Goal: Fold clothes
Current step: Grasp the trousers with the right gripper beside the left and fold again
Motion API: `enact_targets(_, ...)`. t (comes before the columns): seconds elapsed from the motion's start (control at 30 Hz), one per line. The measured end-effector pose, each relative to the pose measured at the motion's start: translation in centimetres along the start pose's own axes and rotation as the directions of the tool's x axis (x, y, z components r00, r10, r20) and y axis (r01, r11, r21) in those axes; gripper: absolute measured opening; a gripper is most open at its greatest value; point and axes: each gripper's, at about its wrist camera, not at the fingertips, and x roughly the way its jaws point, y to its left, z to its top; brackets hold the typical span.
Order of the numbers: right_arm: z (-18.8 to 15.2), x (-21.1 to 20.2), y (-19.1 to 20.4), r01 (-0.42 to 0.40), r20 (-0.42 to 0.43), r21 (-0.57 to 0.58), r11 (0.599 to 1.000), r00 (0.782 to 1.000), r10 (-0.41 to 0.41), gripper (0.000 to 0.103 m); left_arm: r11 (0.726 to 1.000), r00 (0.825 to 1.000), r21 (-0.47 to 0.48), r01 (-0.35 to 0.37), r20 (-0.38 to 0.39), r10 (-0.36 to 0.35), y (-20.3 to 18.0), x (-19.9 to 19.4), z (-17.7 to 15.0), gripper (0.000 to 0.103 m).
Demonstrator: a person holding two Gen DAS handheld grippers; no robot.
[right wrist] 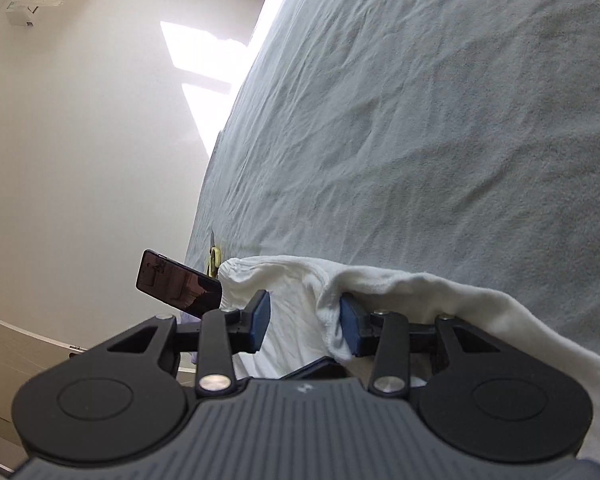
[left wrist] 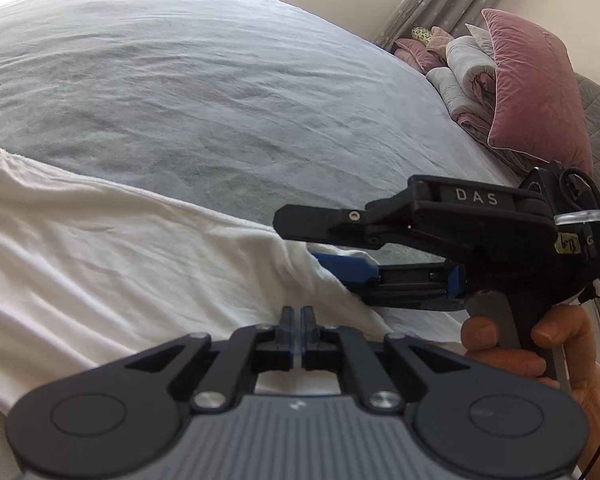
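Note:
A white garment (left wrist: 112, 240) lies spread over the near part of a grey bed sheet (left wrist: 220, 92). My left gripper (left wrist: 298, 316) sits low over the garment's near edge with its blue pads pressed together; whether cloth is pinched between them is hidden. My right gripper (left wrist: 320, 240), held in a hand, reaches in from the right with jaws apart around the garment's corner. In the right wrist view the right gripper (right wrist: 305, 324) is open, and a bunched white fold (right wrist: 328, 312) rests against the right pad (right wrist: 352, 330).
Pink velvet pillows (left wrist: 536, 88) and a rolled grey-pink quilt (left wrist: 468, 76) are piled at the bed's far right by a curtained window. A dark phone (right wrist: 178, 288) stands at the bed's edge beside a small yellow object (right wrist: 215, 258). A pale wall runs along the left.

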Motion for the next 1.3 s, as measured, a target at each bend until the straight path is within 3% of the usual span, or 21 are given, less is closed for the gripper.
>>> enact_targets(0.1,0.4,-1.0,-0.4,-0.049,0.053,0.047,0.998,0.997,0.046,0.043,1.000,1.000,-0.008,0.010,0.018,-0.009,0.3,-0.7,0.4,0.004)
enact_targets(0.3,-0.8,-1.8,0.3,0.031,0.012,-0.007,0.999,0.999,-0.031,0.036,0.999,1.000,-0.033,-0.007,0.029,0.008,1.1,-0.8,0.9,0.004)
enact_targets(0.43,-1.2,-2.1,1.5,0.110,0.015,-0.089,0.990,0.994,-0.109,0.006,0.999,0.999,-0.038,-0.016,0.030,0.017,1.2,-0.8,0.9,0.004)
enact_targets(0.57,-0.6,-2.8,4.2,0.191,0.088,-0.204,0.960,0.980,-0.176,0.004,0.999,0.999,-0.034,-0.015,0.029,0.016,1.3,-0.7,1.1,0.004)
enact_targets(0.63,0.3,-2.8,4.7,0.235,0.122,-0.223,0.946,0.970,-0.212,0.004,0.999,0.999,-0.024,-0.023,0.023,0.023,1.2,-0.5,1.1,0.004)
enact_targets(0.77,1.3,-1.5,2.2,0.349,0.104,-0.246,0.904,0.937,-0.333,0.004,0.998,0.998,0.017,-0.063,-0.001,0.063,1.1,0.4,0.9,0.005)
enact_targets(0.93,1.0,-2.6,2.3,0.337,0.098,-0.254,0.907,0.942,-0.322,0.014,0.997,0.998,0.049,-0.065,0.030,0.064,0.8,0.4,1.2,0.013)
enact_targets(1.0,1.0,-3.8,2.7,0.344,0.099,-0.263,0.901,0.939,-0.330,0.016,0.995,0.997,0.081,-0.064,0.045,0.061,0.6,0.6,1.4,0.022)
enact_targets(1.03,0.9,-4.8,3.0,0.349,0.104,-0.272,0.897,0.937,-0.333,0.024,0.992,0.997,0.106,-0.067,0.052,0.061,0.3,0.7,1.4,0.023)
enact_targets(1.07,0.7,-5.5,3.4,0.358,0.124,-0.288,0.888,0.933,-0.337,0.040,0.987,0.996,0.139,-0.076,0.059,0.068,0.0,0.8,1.5,0.025)
enact_targets(1.1,0.4,-6.3,3.8,0.368,0.144,-0.303,0.879,0.929,-0.340,0.044,0.980,0.995,0.177,-0.088,0.066,0.077,-0.3,1.0,1.6,0.027)
enact_targets(1.2,-0.8,-9.8,4.6,0.399,0.186,-0.363,0.842,0.917,-0.354,0.045,0.947,0.989,0.288,-0.140,0.093,0.118,-1.4,1.3,2.4,0.036)
enact_targets(1.3,-2.9,-11.5,4.6,0.434,0.196,-0.435,0.789,0.901,-0.387,0.041,0.936,0.988,0.324,-0.140,0.103,0.112,-1.6,1.9,3.8,0.040)
